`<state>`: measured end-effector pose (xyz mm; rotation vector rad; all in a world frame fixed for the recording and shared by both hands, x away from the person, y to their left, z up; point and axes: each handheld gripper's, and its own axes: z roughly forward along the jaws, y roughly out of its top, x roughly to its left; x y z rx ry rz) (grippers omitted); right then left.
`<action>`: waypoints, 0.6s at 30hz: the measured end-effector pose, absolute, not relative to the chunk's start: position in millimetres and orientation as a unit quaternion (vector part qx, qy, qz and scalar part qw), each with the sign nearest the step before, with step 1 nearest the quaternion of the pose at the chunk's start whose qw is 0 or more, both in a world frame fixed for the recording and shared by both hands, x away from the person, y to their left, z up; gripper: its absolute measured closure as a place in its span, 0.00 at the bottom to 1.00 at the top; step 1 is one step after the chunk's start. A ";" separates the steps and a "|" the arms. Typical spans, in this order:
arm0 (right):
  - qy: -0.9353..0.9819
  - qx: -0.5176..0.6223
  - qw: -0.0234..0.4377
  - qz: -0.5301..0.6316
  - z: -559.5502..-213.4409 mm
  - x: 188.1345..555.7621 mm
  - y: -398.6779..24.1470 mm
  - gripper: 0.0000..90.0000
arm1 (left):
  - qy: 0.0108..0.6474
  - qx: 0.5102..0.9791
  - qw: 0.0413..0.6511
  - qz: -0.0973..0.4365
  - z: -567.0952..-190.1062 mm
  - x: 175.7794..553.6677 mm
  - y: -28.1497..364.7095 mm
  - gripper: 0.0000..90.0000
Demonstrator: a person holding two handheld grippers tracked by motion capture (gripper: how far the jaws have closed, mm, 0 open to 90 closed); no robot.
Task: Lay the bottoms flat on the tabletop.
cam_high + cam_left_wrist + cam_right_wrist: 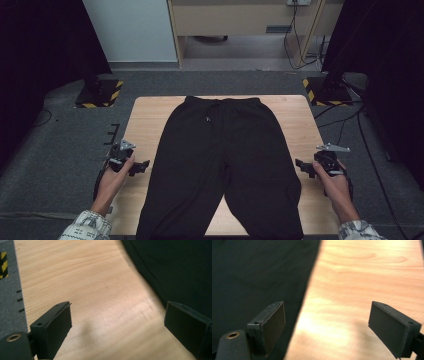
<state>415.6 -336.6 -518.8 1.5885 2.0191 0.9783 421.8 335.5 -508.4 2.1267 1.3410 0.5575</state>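
Note:
A pair of black trousers (pixel 225 155) lies flat on the wooden table (pixel 145 120), waistband far, legs toward the near edge. My left gripper (pixel 144 165) hovers at the table's left side, just beside the left trouser leg, open with nothing between its jaws. In the left gripper view the black cloth (pixel 175 270) lies at the upper right, bare wood between the pads (pixel 58 326). My right gripper (pixel 301 167) is at the right edge by the right leg, open and empty. In the right gripper view the dark fabric (pixel 257 277) covers the left half, wood (pixel 362 290) the right.
Grey carpet surrounds the table. Two black stand bases with yellow-black tape (pixel 98 94) (pixel 327 91) sit at the far corners, and cables (pixel 350 120) run across the floor at the right. A wooden desk (pixel 240 20) stands beyond.

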 end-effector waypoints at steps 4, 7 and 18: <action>0.714 0.578 0.202 0.340 -523.0 424.5 -339.8 0.16 | 0.505 0.793 0.268 0.211 -513.0 430.4 334.6 0.07; 0.703 0.593 0.204 0.334 -530.1 429.1 -341.6 0.15 | 0.514 0.789 0.268 0.201 -519.0 435.8 335.2 0.07; 0.715 0.576 0.249 0.308 -538.4 424.0 -338.0 0.13 | 0.523 0.763 0.311 0.219 -536.6 428.5 340.7 0.02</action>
